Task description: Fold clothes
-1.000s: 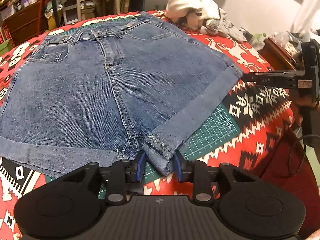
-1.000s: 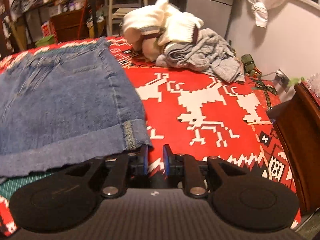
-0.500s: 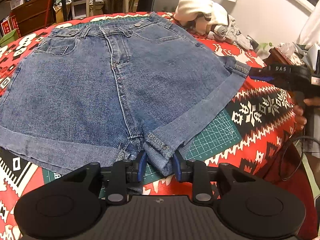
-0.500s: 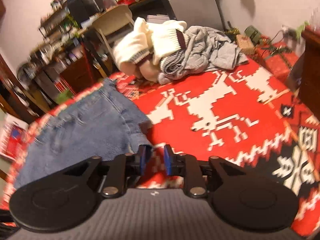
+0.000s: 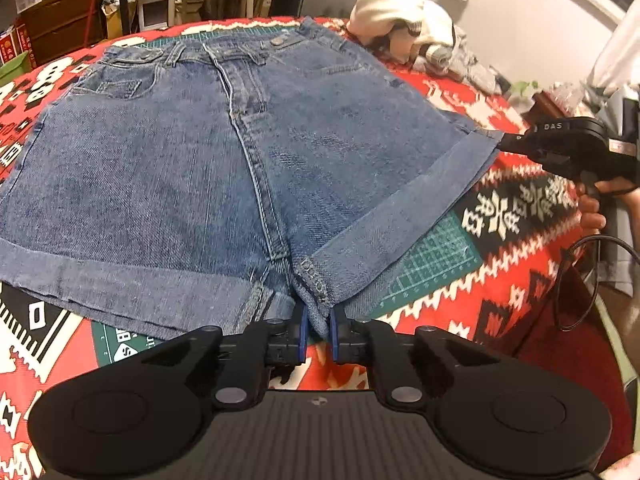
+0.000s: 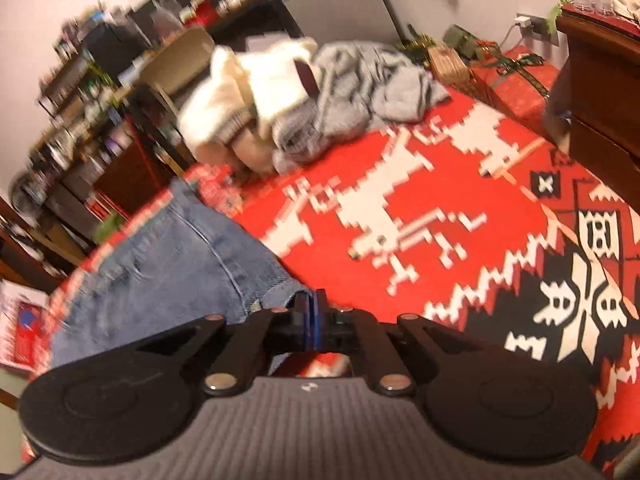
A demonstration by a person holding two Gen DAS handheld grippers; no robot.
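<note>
Left gripper (image 5: 318, 330) jaws pinch the denim shorts (image 5: 224, 168) at the crotch hem; right gripper (image 6: 310, 314) jaws pinch the cuff corner.

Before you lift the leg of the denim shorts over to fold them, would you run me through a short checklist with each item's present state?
1. Left hand-held gripper closed on the inner hem of the denim shorts: ok.
2. Right hand-held gripper closed on the outer cuff corner: ok.
3. Shorts lying flat on the red patterned blanket: ok.
4. Pile of sweaters apart from the shorts: ok.
5. Cable clear of the fold path: cannot tell.
</note>
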